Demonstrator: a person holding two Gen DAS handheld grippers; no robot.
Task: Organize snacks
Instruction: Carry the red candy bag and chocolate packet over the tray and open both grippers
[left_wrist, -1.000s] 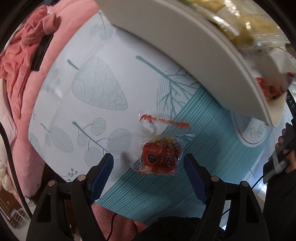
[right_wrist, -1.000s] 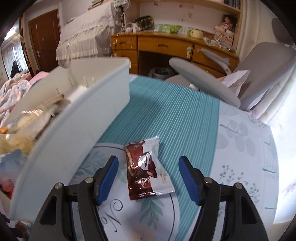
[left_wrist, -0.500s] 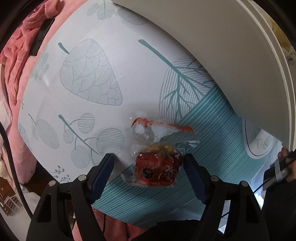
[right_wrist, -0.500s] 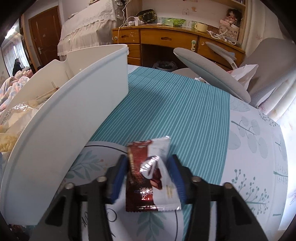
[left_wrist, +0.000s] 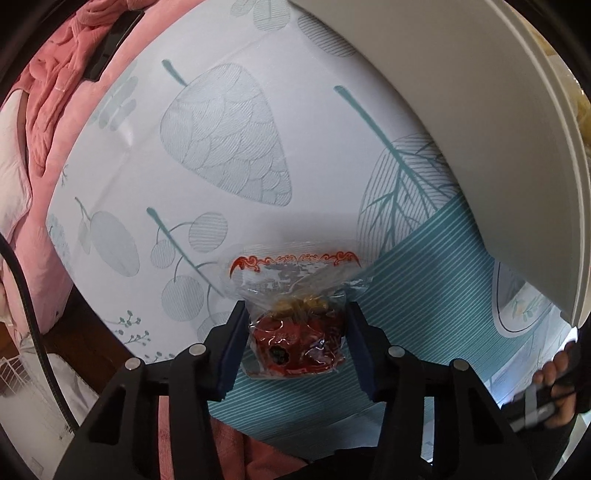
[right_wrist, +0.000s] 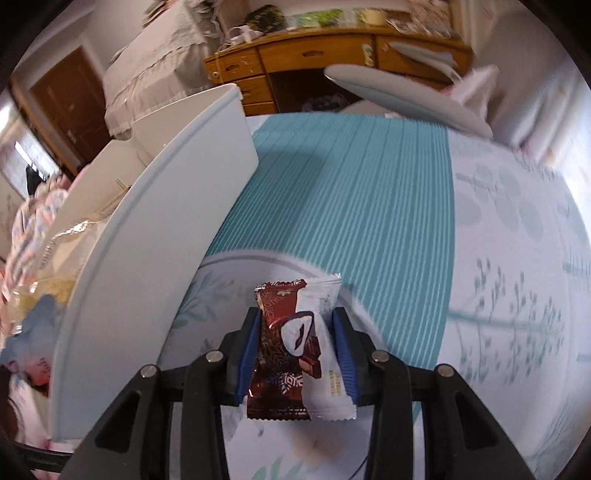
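Note:
My left gripper (left_wrist: 295, 328) is shut on a clear snack bag with red print (left_wrist: 295, 314), its blue pads pressing both sides, just above the tablecloth. My right gripper (right_wrist: 297, 343) is shut on a dark red and white chocolate wafer packet (right_wrist: 295, 347) and holds it lifted off the cloth. A white bin (right_wrist: 155, 229) with several snacks inside stands to the left in the right wrist view. Its outer wall (left_wrist: 461, 110) fills the upper right of the left wrist view.
The table wears a white leaf-print cloth with a teal striped band (right_wrist: 351, 192). A pink blanket (left_wrist: 55, 74) lies off the table's left edge. A grey chair (right_wrist: 406, 96) and a wooden desk (right_wrist: 314, 59) stand beyond the table.
Both grippers closed from open. The left moved in around the red-print bag and gripped it. The right closed on the chocolate packet and lifted it slightly.

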